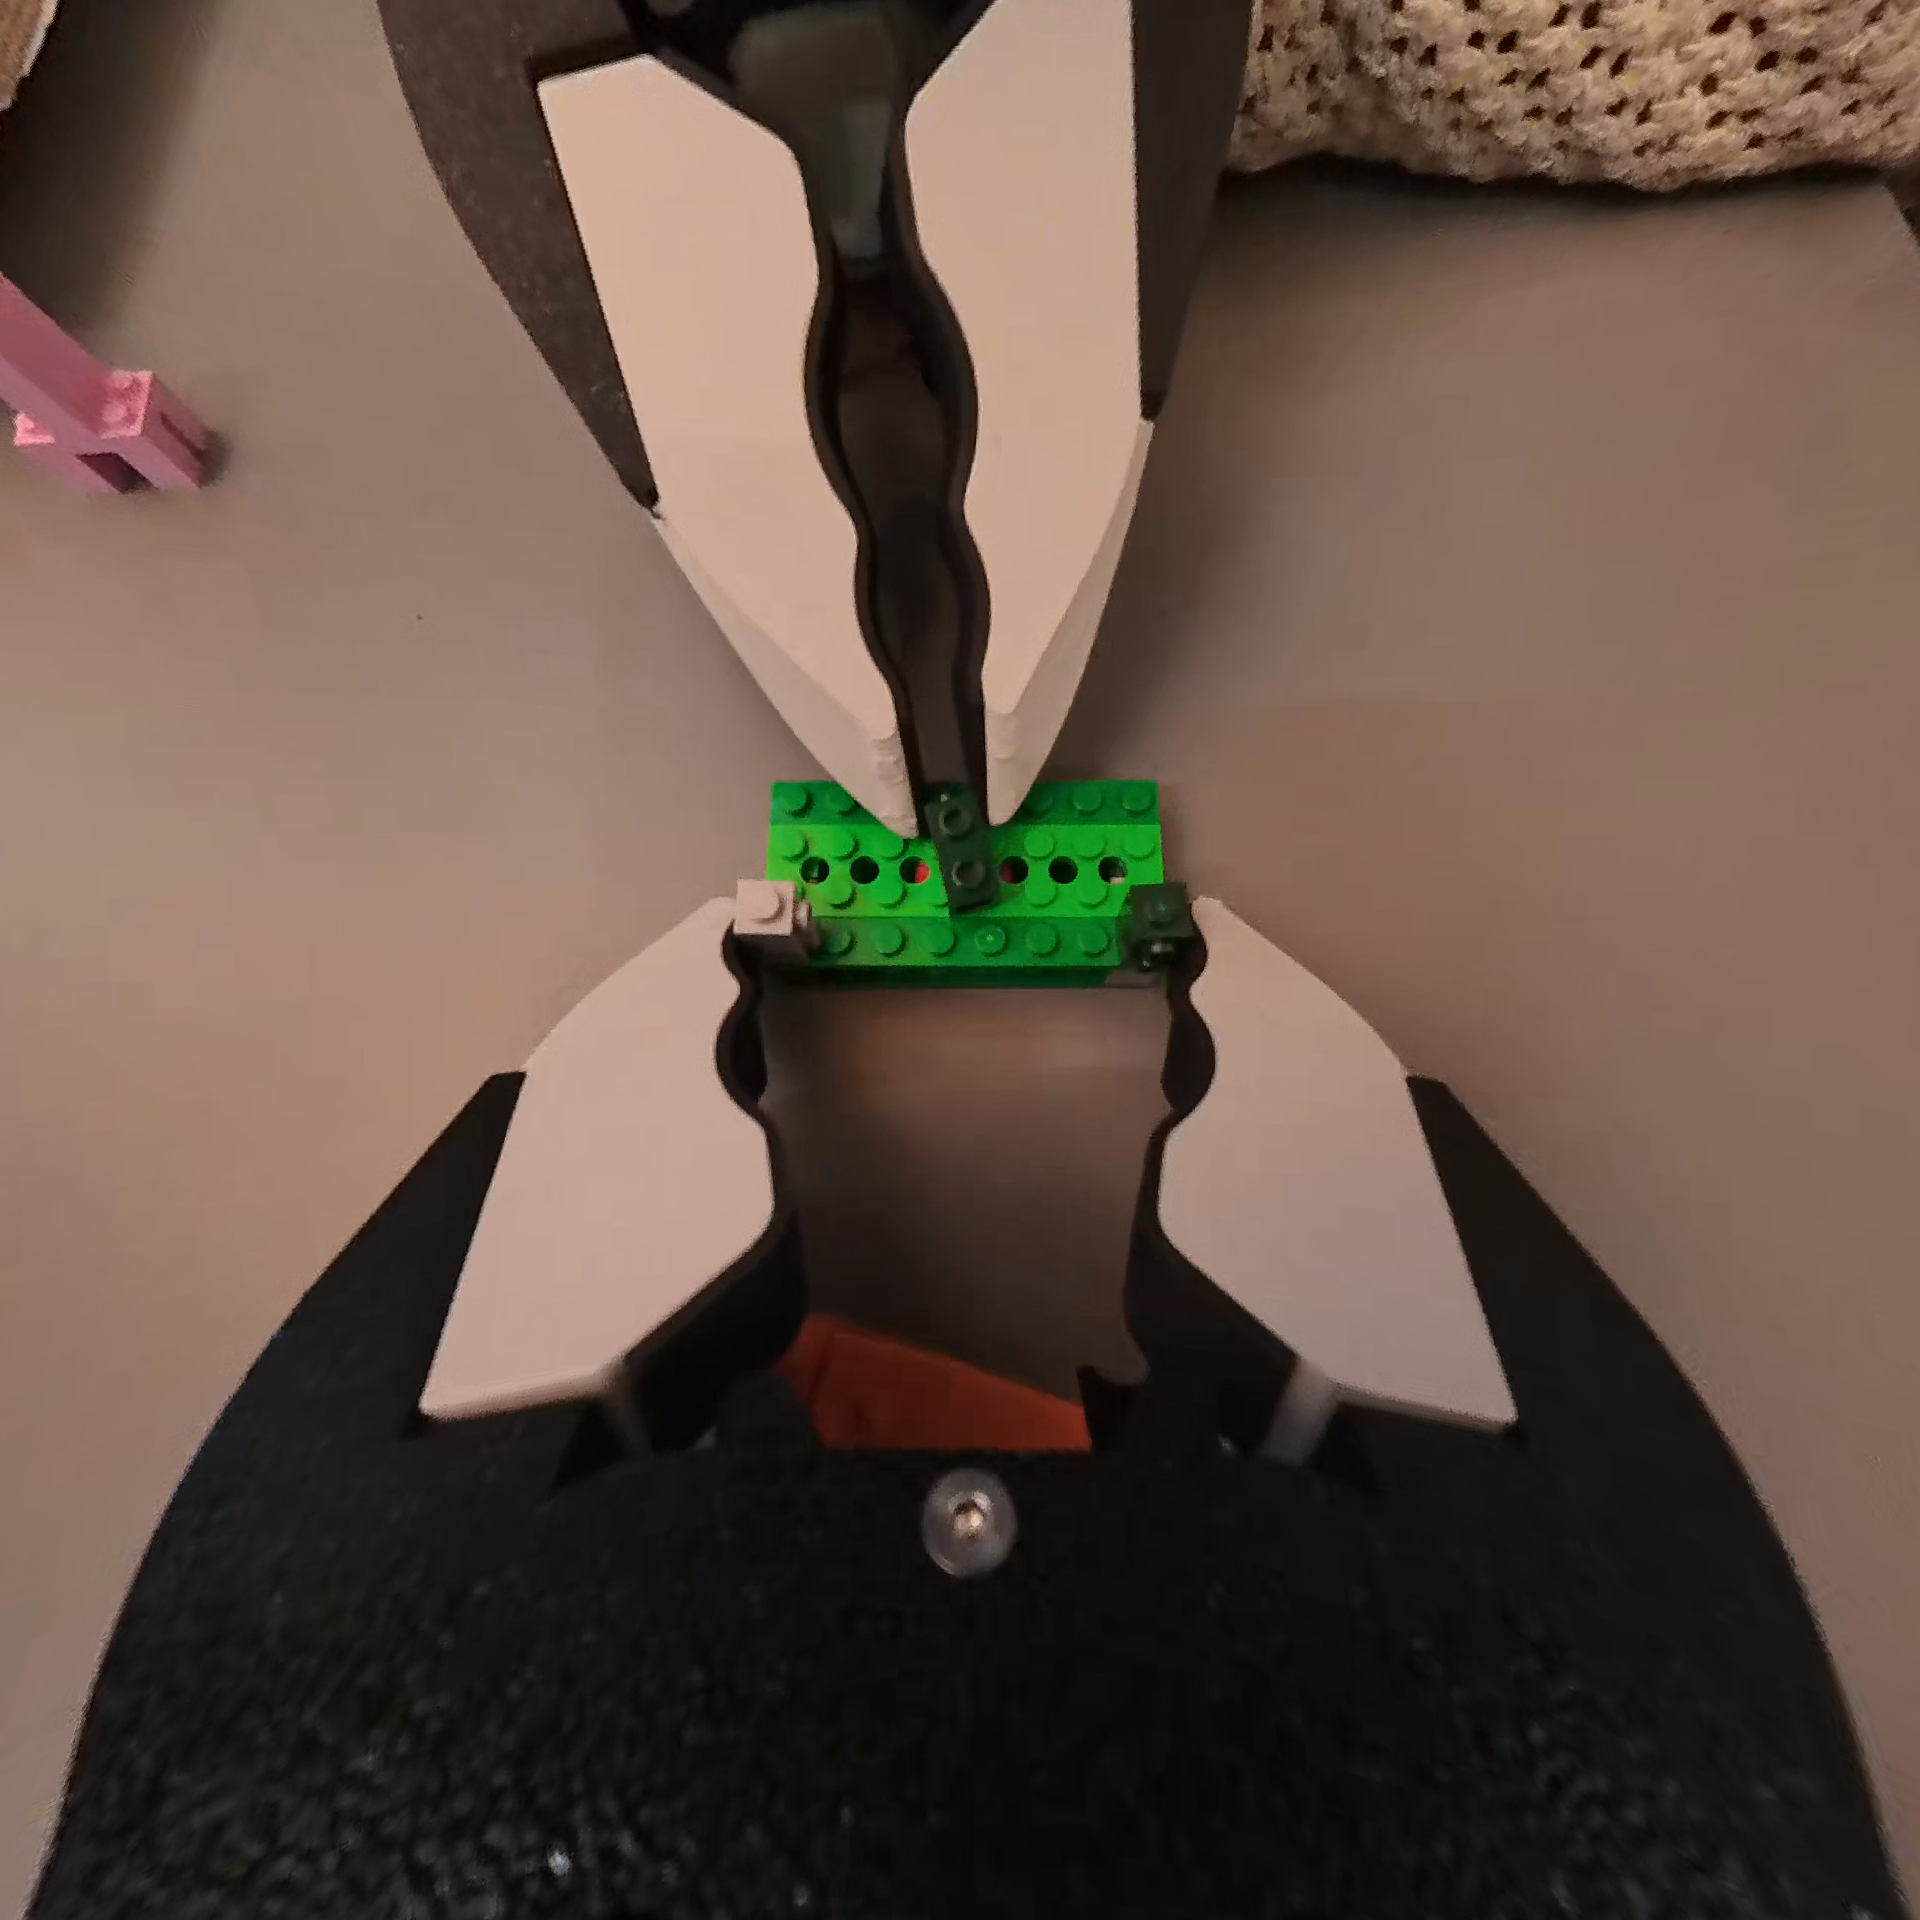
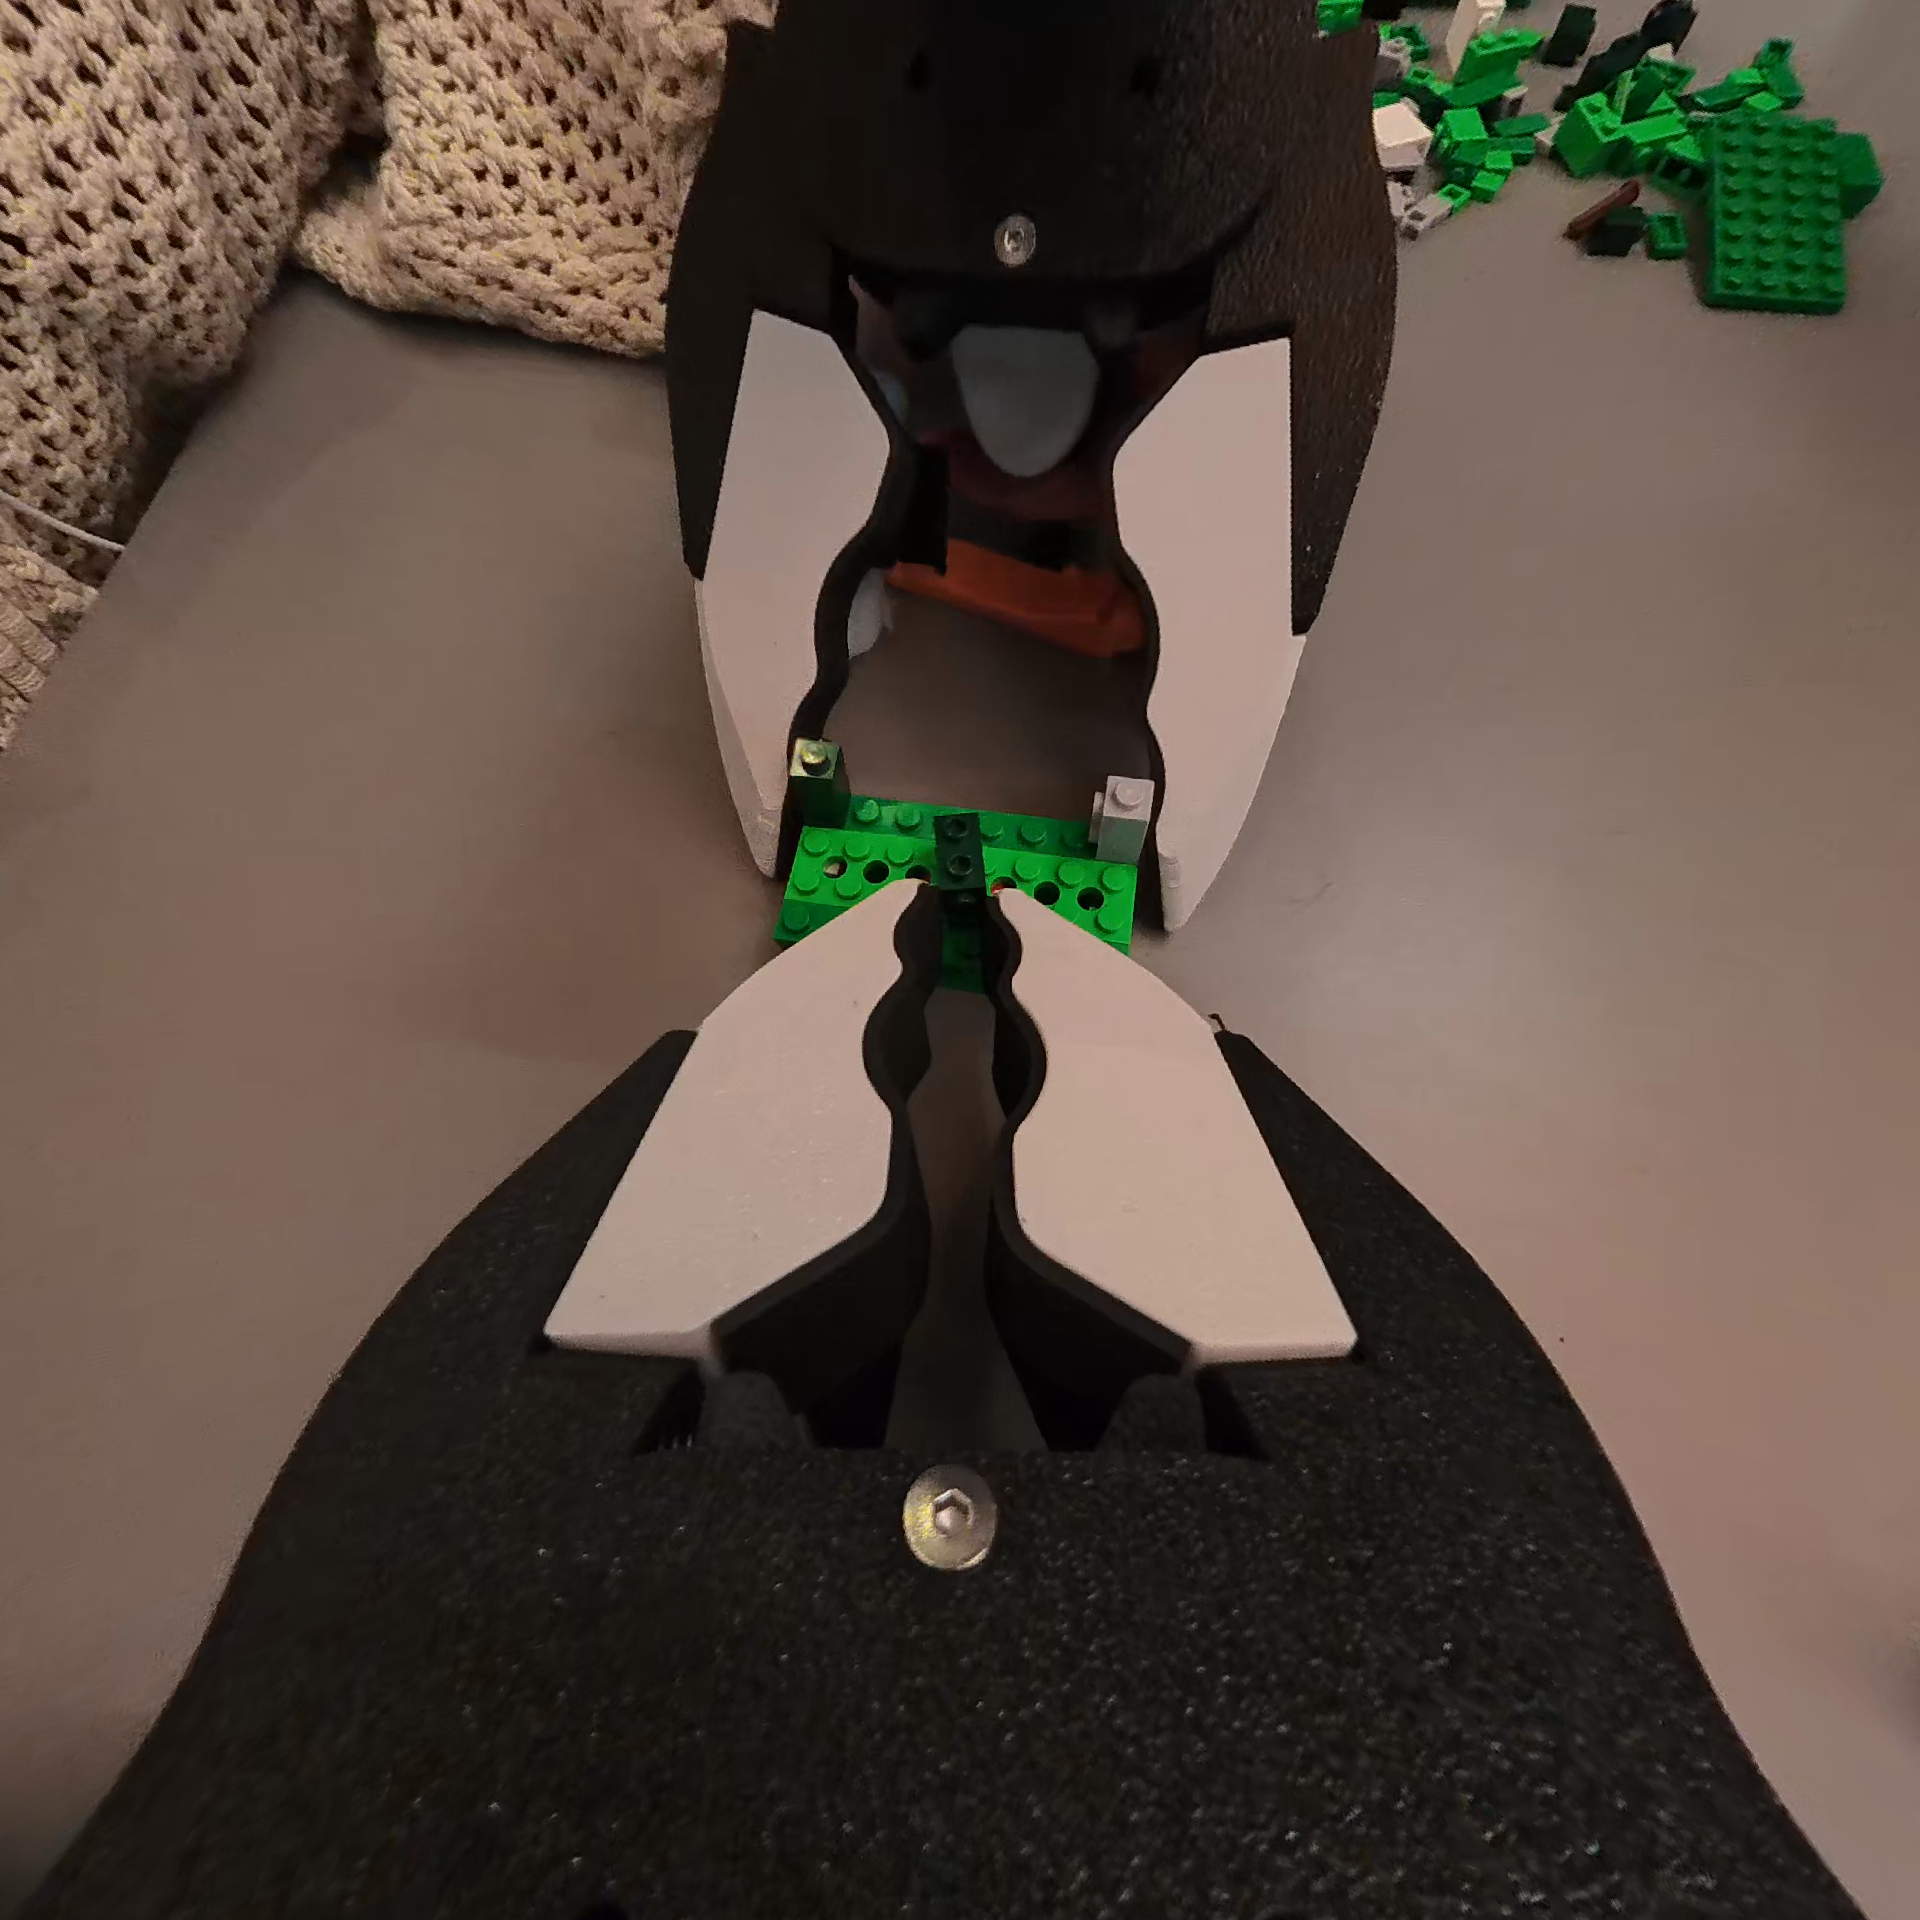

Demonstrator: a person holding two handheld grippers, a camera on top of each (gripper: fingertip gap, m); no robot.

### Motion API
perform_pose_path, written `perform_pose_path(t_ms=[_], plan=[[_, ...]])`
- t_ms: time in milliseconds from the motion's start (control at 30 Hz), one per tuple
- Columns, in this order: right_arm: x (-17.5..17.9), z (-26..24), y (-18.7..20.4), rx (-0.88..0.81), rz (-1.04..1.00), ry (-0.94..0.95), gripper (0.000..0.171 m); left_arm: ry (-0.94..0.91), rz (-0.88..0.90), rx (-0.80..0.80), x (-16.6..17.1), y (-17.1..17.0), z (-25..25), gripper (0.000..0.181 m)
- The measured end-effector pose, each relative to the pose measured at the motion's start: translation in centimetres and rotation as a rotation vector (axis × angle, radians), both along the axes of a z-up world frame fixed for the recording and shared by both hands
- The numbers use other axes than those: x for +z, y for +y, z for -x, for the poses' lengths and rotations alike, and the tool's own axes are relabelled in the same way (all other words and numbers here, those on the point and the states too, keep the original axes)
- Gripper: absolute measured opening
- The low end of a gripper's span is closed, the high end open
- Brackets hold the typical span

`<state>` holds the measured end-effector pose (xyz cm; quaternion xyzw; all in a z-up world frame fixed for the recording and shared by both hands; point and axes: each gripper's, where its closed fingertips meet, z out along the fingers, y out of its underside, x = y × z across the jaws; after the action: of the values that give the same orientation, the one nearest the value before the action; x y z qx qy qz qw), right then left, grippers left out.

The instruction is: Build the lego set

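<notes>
1. Firmly clamped by the left gripper at both ends: green lego assembly, jaws wide around it, one against the grey brick, other against the dark green brick.
2. Opposite, right gripper with jaws nearly closed, pinching a dark green plate on top of the assembly.
3. Underneath, grey bench.
4. Farther out: loose green bricks, pink piece, knitted blanket.
</notes>
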<state>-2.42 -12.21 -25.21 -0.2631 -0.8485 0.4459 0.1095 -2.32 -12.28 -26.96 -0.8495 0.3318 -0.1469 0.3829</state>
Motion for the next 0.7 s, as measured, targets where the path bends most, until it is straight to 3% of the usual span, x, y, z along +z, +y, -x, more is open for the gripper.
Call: perform_pose_path(t_ms=[133,267,467,567,700], plan=[[0.5,0.1,0.3,-0.048,0.003,0.053,0.008,0.027,-0.004,-0.006,0.1,0.0,0.1,0.075],[1.4,-0.1,1.3,-0.146,0.032,0.086,0.007,0.238,0.057,-0.038,0.7,-0.9,1.4,0.075],[1.7,-0.6,3.0,-0.238,-0.003,0.092,0.007,0.725,0.528,-0.146,2.0,-4.3,4.3,0.075],[1.9,-0.8,4.3,-0.275,0.012,0.100,0.007,0.813,0.746,-0.190,2.2,-5.2,3.7,0.075],[2.6,-1.0,6.0,-0.315,0.056,0.117,0.007,0.829,0.864,-0.162,0.9,-4.7,3.1,0.079]])
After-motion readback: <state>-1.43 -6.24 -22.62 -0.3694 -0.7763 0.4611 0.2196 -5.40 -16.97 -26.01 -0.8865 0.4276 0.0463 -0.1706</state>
